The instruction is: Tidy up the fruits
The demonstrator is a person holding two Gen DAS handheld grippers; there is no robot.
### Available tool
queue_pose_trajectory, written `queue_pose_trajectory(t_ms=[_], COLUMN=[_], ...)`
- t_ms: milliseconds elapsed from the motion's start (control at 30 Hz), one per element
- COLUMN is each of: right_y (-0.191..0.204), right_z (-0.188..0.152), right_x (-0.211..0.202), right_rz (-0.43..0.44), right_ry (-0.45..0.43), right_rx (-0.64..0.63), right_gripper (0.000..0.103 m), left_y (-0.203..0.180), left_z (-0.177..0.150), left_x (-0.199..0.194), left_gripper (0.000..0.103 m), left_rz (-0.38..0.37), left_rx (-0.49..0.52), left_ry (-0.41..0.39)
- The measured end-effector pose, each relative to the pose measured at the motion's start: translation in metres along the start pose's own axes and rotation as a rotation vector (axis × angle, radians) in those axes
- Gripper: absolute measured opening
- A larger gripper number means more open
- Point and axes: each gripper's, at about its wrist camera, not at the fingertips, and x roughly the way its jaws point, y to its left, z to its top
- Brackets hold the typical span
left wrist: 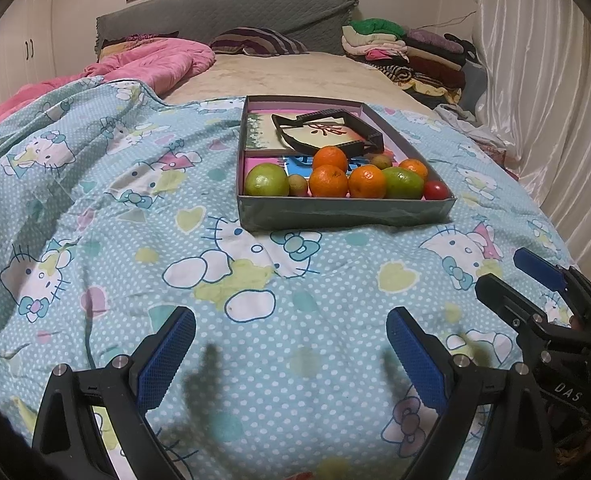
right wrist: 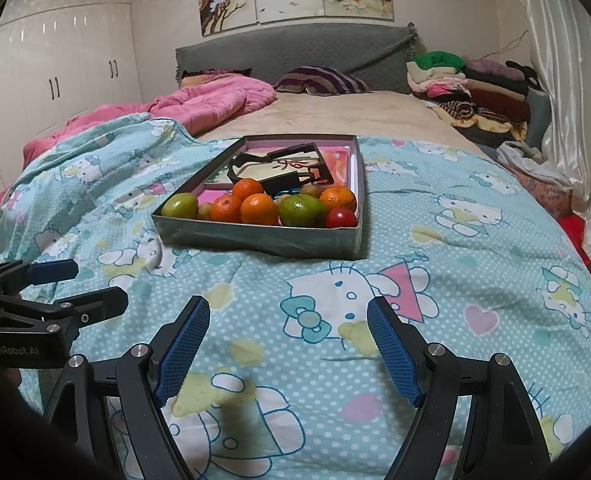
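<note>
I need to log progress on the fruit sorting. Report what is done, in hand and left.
Done: nothing visibly sorted; oranges, green fruits and a red one lie mixed along the near edge of the box.
In hand: nothing; left gripper and right gripper are open and empty above the bedspread, short of the box.
Left: all of the sorting.

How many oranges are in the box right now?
4, all in the box's near half: a front pair side by side, one behind them, one far right. Others could hide behind the green fruit.
</note>
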Motion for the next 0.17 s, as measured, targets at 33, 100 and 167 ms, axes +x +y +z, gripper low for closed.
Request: queue_pose_trajectory(t_ms=[33, 100, 167], right_y=[-0.0004, -0.0006, -0.0024], right_z=[-0.0002, -0.0001, 0.0003], right_x=[0.0003, 0.0009, 0.0011], right_rz=[-0.001, -0.005, -0.006], right_ry=[0.0, -0.001, -0.004], right_rx=[0.001, 0.003, 0.013], right_gripper=[0.082, 0.082, 0.082], left_y=[0.0002, 0.0016, 0.0051], left_z=[-0.0002, 0.0, 0.0013], left_x=[0.0003, 0.0015, 0.0025], left_gripper=[0.097, 0.097, 0.097], left_rz=[0.001, 0.01, 0.02], left_rx=[0.0, 0.003, -0.001], left_ry=[0.001, 0.001, -0.005])
